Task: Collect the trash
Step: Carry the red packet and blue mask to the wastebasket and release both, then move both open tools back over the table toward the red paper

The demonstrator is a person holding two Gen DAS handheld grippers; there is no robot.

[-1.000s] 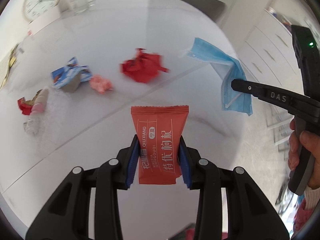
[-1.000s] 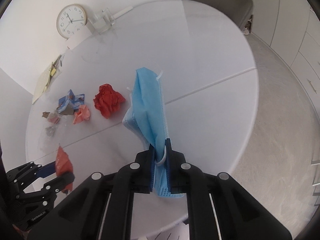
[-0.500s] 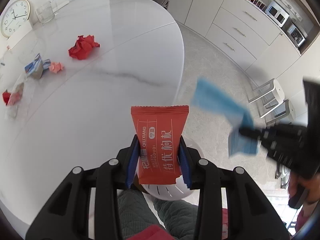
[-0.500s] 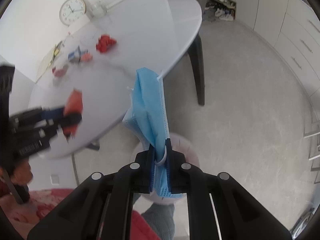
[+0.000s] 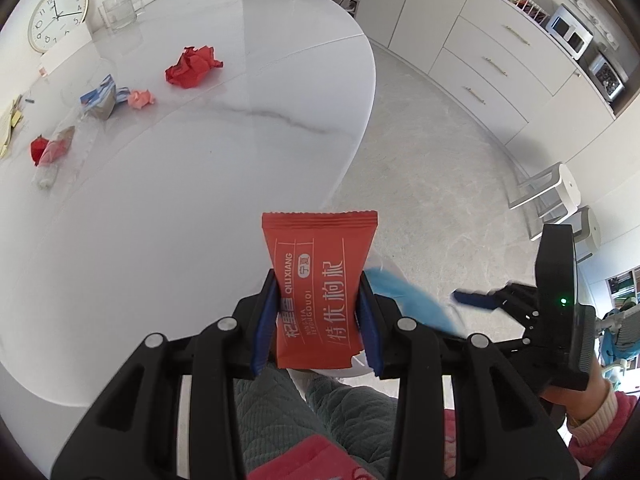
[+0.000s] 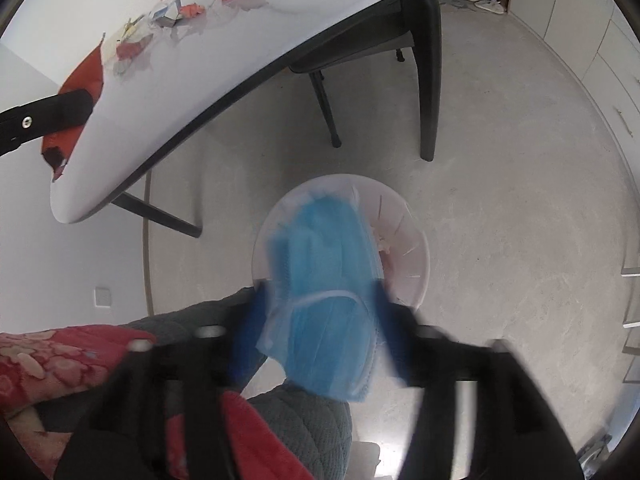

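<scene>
Home dining room: marble table (image 5: 208, 184), cabinets (image 5: 492, 64).

Bright, even daylight with soft shadows fills both fisheye views, edges curving into dark corners, while motion blur smears the right wrist view's lower half.

Your left tool (image 5: 316, 316) black with blue pads, your orange-red packet (image 5: 318, 292) lettered in white, your mask (image 6: 324, 300) light blue, bin (image 6: 416, 240) pale white, desk (image 5: 180, 184) white marble with grey veins, crumpled paper (image 5: 192, 66) red.
</scene>
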